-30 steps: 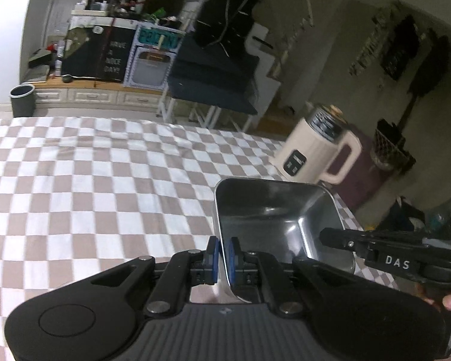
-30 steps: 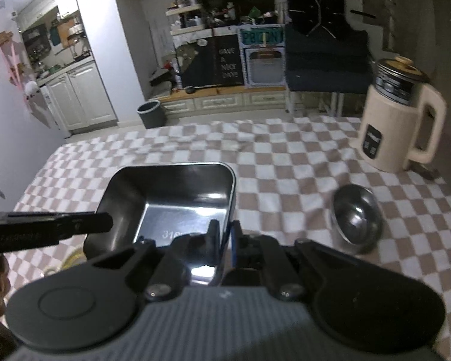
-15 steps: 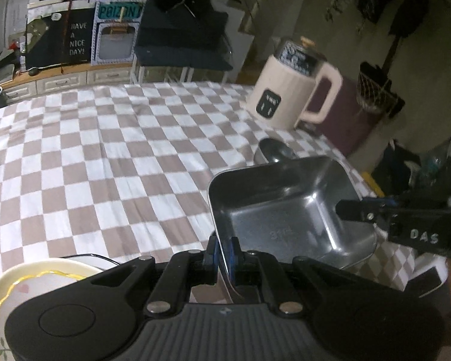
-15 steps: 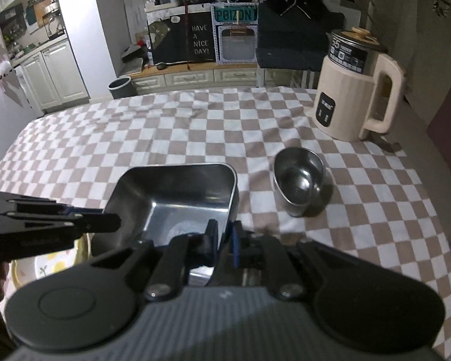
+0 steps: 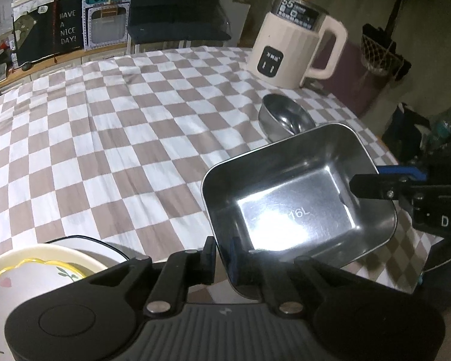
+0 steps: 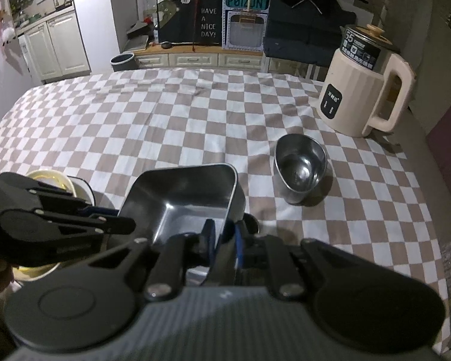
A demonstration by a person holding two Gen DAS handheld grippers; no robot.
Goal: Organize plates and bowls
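Both grippers hold the steel tray [image 5: 297, 198] by opposite rims at lower centre: the left gripper [image 5: 222, 252] clenched tight, the right gripper [image 6: 225, 237] just easing its jaws apart with the rim between them. A steel bowl [image 6: 300, 167] sits right of centre.

You're working in a dim room; both fisheye views bend hard at the edges and fall to black in the corners. A harsh glare burns on the floor of the steel tray [image 5: 300, 207], nearly washing out its stamped mark. The checked surface [image 6: 165, 120] looks grainy, and the background soft
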